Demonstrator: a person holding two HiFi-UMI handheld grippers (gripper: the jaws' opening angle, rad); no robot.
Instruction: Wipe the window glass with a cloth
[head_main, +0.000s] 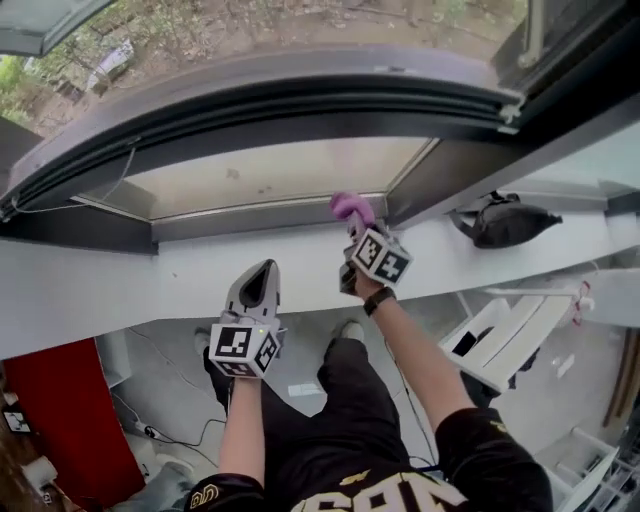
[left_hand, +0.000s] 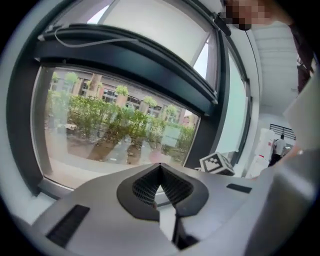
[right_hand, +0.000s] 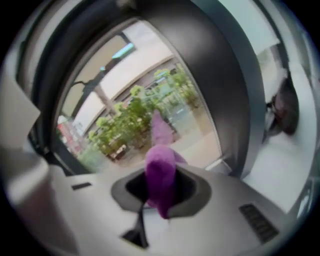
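— What does the head view show?
— A white windowsill (head_main: 120, 290) runs below the window glass (head_main: 260, 175), with a black bag (head_main: 505, 222) on it at the right. Both forearms reach forward. The right tongs (head_main: 356, 228) hold a purple cloth (head_main: 350, 207) by the pane's lower right corner, and the left tongs (head_main: 266, 270) point at the sill.
— The left gripper view?
— Jaws closed together, empty, facing the glass.
— The right gripper view?
— Jaws clamped on the cloth. It is blurred, so contact with the glass is unclear.
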